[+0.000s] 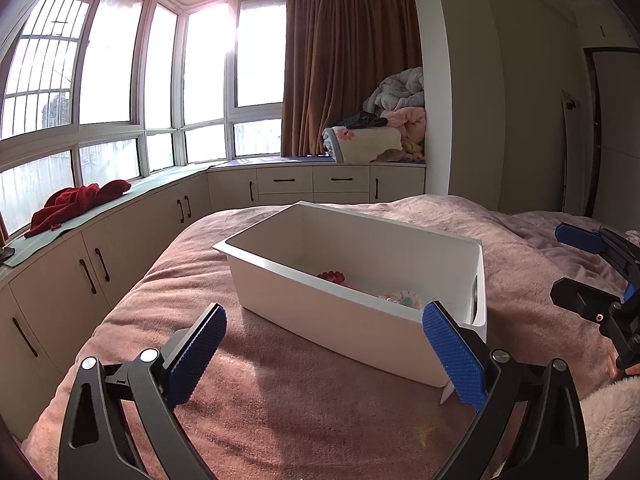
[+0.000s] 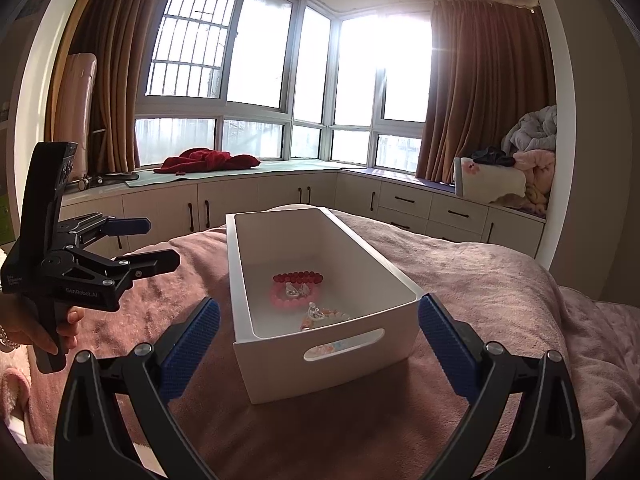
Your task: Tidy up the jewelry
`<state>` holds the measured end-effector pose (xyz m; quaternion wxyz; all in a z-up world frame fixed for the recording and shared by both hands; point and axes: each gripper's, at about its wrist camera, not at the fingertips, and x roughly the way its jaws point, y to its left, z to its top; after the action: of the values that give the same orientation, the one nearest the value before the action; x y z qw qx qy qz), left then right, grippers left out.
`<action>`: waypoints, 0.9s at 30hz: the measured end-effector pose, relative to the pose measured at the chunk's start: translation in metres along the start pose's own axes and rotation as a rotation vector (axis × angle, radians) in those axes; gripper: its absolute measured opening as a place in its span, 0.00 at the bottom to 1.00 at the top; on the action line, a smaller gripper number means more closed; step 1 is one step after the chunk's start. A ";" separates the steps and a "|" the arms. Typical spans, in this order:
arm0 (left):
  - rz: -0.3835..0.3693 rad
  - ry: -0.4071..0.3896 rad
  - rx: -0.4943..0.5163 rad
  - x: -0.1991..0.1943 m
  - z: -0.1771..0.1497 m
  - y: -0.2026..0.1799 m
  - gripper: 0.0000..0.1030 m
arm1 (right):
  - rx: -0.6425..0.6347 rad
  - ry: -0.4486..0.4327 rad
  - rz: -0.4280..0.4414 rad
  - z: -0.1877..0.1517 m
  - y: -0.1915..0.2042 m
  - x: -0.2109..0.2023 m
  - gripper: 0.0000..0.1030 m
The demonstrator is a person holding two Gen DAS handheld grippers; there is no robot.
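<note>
A white rectangular bin (image 2: 280, 364) stands on the pink bed cover (image 2: 480, 280); it also shows in the left wrist view (image 1: 320, 316). Inside lie a red bead bracelet (image 2: 298, 277), a pink bead bracelet (image 2: 280, 300), small silver pieces (image 2: 294, 290) and a pale multicolour bracelet (image 2: 328, 315). My right gripper (image 2: 320, 344) is open and empty, its fingers either side of the bin's near end. My left gripper (image 1: 324, 350) is open and empty, facing the bin's long side. It also shows in the right wrist view (image 2: 154, 242), to the left of the bin.
Cream cabinets (image 2: 280, 196) under a bay window run behind the bed. A red cloth (image 2: 208, 160) lies on the sill. Folded blankets (image 2: 520, 164) are piled at the right by brown curtains (image 2: 480, 88). A fluffy pink cover (image 1: 612, 420) lies by the bed's near side.
</note>
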<state>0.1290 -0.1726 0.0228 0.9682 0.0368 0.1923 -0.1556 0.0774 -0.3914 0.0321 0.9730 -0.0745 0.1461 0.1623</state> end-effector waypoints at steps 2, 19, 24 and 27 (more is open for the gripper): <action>-0.001 0.004 0.002 0.001 -0.001 0.000 0.96 | 0.006 0.000 0.004 0.000 0.000 0.000 0.95; -0.010 0.021 0.022 0.004 -0.002 -0.002 0.96 | 0.019 0.003 0.005 0.001 0.000 0.004 0.95; -0.018 0.025 0.028 0.004 -0.001 -0.004 0.96 | 0.026 -0.002 -0.005 0.000 -0.001 0.002 0.95; -0.022 0.023 0.033 0.003 0.000 -0.005 0.96 | 0.032 -0.003 -0.008 -0.001 -0.002 0.001 0.95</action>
<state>0.1303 -0.1788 0.0213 0.9635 0.0523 0.2010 -0.1690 0.0788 -0.3927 0.0305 0.9750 -0.0595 0.1468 0.1562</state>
